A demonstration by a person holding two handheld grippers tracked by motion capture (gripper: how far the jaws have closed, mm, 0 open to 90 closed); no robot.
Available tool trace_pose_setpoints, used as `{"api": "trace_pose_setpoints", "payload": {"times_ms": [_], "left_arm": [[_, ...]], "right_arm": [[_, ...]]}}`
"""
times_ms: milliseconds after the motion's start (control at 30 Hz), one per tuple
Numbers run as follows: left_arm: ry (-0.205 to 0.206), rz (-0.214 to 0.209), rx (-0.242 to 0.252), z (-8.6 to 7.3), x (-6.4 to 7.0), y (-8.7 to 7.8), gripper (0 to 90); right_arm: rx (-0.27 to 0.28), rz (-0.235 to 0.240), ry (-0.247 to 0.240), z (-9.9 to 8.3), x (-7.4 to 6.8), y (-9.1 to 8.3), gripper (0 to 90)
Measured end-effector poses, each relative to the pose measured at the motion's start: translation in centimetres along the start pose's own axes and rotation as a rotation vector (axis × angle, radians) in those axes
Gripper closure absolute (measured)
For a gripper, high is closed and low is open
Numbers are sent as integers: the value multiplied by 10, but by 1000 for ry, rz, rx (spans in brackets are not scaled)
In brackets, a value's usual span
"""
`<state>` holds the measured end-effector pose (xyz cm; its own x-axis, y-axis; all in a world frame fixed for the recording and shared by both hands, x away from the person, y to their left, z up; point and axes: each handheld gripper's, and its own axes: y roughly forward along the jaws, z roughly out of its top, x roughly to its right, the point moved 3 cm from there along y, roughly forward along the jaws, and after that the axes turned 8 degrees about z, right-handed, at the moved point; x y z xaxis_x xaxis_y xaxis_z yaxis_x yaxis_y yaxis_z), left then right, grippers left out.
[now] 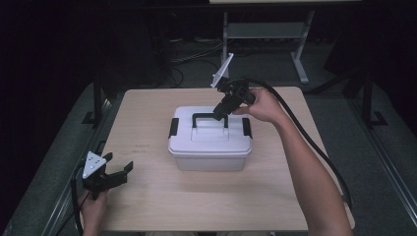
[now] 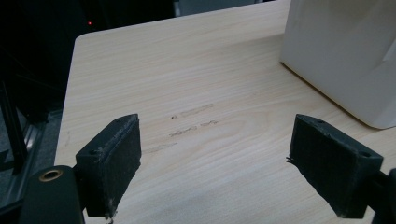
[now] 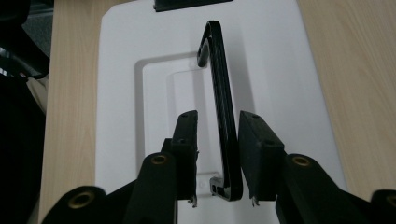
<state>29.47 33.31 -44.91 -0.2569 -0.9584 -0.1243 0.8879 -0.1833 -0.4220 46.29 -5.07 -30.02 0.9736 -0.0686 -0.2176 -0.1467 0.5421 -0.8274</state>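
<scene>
Your right tool [image 3: 217, 158] straddles the storage box's [image 1: 210, 150] black carry handle [image 3: 223, 121], jaws not quite clamped; squeeze squarely mid-bar before lifting. Left tool [image 2: 215, 163] waits wide open above the surface [image 2: 187, 84].

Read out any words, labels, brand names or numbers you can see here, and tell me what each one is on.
No readable text anywhere.
White box: lid and walls are plain, no label or brand.
Table: a few faint dark marks, too smudged to read as letters.
Both tools, left and right: no markings.
</scene>
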Motion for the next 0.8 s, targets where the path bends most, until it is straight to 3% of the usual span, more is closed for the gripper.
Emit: {"api": "trace_pose_setpoints", "payload": {"times_ms": [800], "left_arm": [[-2, 10, -4, -3, -3, -3, 161]], "right_arm": [[32, -39, 64, -27, -7, -19, 525]]}}
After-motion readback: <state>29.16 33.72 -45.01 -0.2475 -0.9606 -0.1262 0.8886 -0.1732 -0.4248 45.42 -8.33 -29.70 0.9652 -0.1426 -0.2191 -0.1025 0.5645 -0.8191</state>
